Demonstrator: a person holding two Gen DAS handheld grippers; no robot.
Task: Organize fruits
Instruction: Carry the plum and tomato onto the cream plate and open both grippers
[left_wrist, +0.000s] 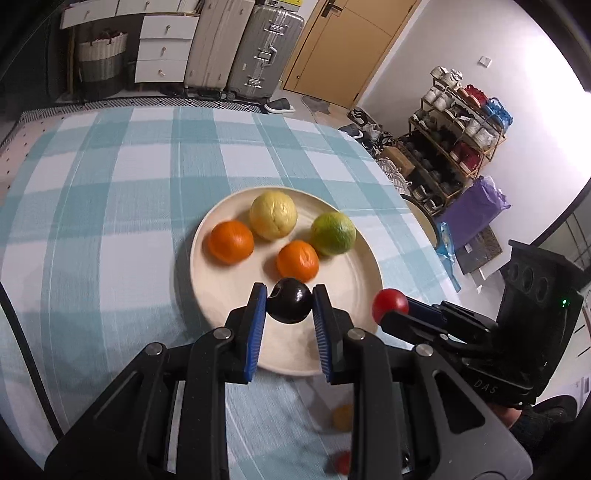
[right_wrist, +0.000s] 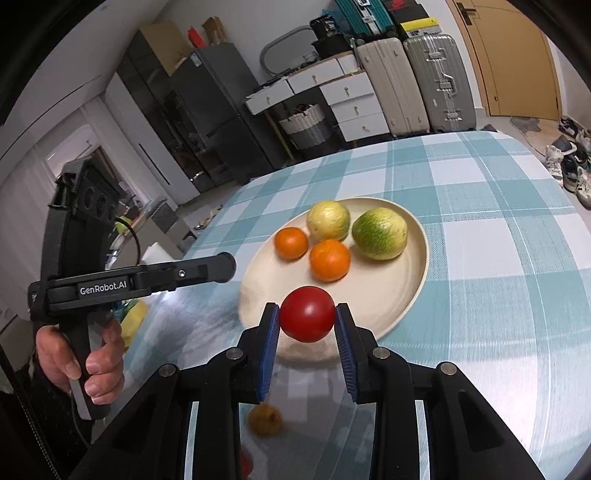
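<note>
A cream plate (left_wrist: 354, 291) (right_wrist: 406, 288) on the checked tablecloth holds two oranges (left_wrist: 231, 242) (right_wrist: 329, 259), a yellow fruit (left_wrist: 273, 215) (right_wrist: 328, 220) and a green-yellow fruit (left_wrist: 333, 233) (right_wrist: 379, 233). My left gripper (left_wrist: 289, 305) is shut on a dark purple plum (left_wrist: 289, 305) over the plate's near rim. My right gripper (right_wrist: 307, 314) is shut on a red tomato-like fruit (right_wrist: 307, 314) (left_wrist: 389, 304), just above the plate's near edge. In the right wrist view the left gripper's side (right_wrist: 207, 267) shows, held by a hand (right_wrist: 92, 354).
A small yellow-brown fruit (left_wrist: 343, 417) (right_wrist: 264, 419) and a red fruit (left_wrist: 341, 461) lie on the cloth near me, partly behind the fingers. The table's edge (left_wrist: 406, 199) runs at the right, with a shoe rack (left_wrist: 454, 140) and suitcases (left_wrist: 236, 48) beyond.
</note>
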